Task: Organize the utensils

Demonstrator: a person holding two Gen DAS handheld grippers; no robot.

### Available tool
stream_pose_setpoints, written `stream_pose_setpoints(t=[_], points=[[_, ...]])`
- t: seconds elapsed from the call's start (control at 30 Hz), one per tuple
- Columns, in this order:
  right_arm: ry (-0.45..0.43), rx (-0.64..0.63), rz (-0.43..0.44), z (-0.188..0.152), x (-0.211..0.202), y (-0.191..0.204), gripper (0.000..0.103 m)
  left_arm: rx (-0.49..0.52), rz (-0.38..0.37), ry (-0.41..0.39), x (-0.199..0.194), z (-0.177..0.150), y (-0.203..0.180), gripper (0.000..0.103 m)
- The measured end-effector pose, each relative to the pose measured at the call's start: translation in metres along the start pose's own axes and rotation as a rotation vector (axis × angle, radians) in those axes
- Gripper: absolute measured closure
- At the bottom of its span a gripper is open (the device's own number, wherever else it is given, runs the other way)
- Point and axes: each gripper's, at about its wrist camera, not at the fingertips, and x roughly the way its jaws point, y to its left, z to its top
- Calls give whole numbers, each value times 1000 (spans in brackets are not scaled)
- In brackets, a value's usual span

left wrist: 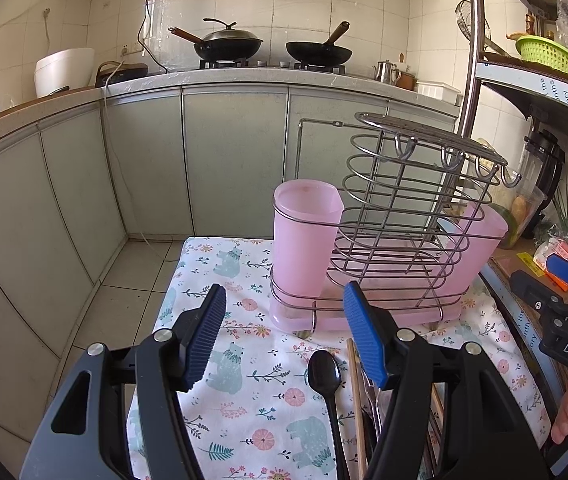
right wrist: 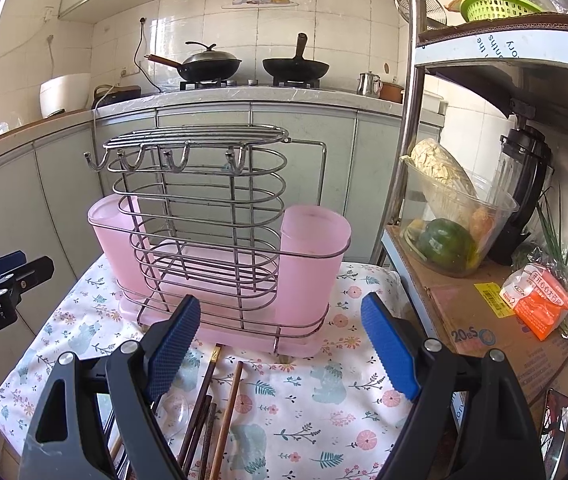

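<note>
The wire utensil rack [left wrist: 395, 236] stands on the floral cloth [left wrist: 244, 380] toward the far end of the small counter, a pink cup [left wrist: 305, 248] at each of its ends; only the left wrist view shows the black spoon [left wrist: 325, 380] lying on the cloth just in front of the rack; only the right wrist view shows the dark chopsticks [right wrist: 204, 404], beside a lighter wooden one [right wrist: 230, 408], fanned out in front of the rack, and a clear spoon [right wrist: 174, 410] by them; the left hand-held gripper [left wrist: 284, 332] hangs with fingers apart over the cloth before the rack, holding nothing; the right hand-held gripper [right wrist: 280, 340] likewise stands spread and empty; left of the rack the cloth ends at the counter's edge above bare floor tiles [left wrist: 124, 280]; right of it a metal shelf post [right wrist: 407, 160] and a cardboard box [right wrist: 483, 320] crowd close.
</note>
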Motion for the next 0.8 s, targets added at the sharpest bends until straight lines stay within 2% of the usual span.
stream_pose_setpoints(t=[0.8], points=[[5, -17, 4, -3, 4, 5, 21, -2, -4, 8, 3, -4, 4, 41]])
